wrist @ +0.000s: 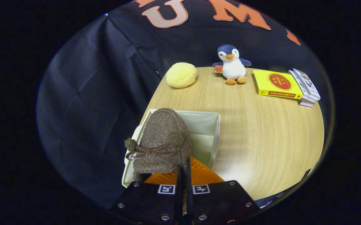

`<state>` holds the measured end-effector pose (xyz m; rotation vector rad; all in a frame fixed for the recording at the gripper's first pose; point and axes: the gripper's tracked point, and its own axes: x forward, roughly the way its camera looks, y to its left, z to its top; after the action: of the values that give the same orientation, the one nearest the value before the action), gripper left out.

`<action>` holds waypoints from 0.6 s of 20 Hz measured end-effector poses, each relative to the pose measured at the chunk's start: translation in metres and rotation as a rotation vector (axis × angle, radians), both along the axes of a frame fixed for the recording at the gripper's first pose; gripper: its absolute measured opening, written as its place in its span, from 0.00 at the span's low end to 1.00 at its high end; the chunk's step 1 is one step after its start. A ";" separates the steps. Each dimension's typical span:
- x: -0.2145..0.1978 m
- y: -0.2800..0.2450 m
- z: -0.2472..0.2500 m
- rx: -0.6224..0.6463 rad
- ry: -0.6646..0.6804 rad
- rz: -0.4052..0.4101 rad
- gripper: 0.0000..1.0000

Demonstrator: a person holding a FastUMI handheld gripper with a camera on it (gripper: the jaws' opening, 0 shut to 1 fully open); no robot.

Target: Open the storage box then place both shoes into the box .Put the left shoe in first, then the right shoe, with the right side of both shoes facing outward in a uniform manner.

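The claw (183, 175) has its two orange fingers (204, 175) drawn nearly together, pinching the rear edge of a brown fuzzy shoe (163, 140) with a bow; the shoe hangs just ahead of the fingers, over the left part of the open white storage box (213, 137). The box's right half shows bare lining. The box sits at the near left edge of the desk (261, 140), whose wide wooden surface lies bare to the right of the claw. Far beyond, along the back edge, sit a yellow bun-shaped cushion (181, 75), a plush penguin (232, 64) and a yellow book (275, 84) beside stacked books (307, 87)
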<state>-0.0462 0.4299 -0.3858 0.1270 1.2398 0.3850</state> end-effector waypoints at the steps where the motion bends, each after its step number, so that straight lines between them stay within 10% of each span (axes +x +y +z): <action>1: -0.003 0.002 -0.004 -0.018 0.012 -0.003 0.06; 12: 0.006 -0.019 0.040 0.068 -0.035 -0.048 0.39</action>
<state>-0.0399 0.4112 -0.3456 0.2073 1.1877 0.3860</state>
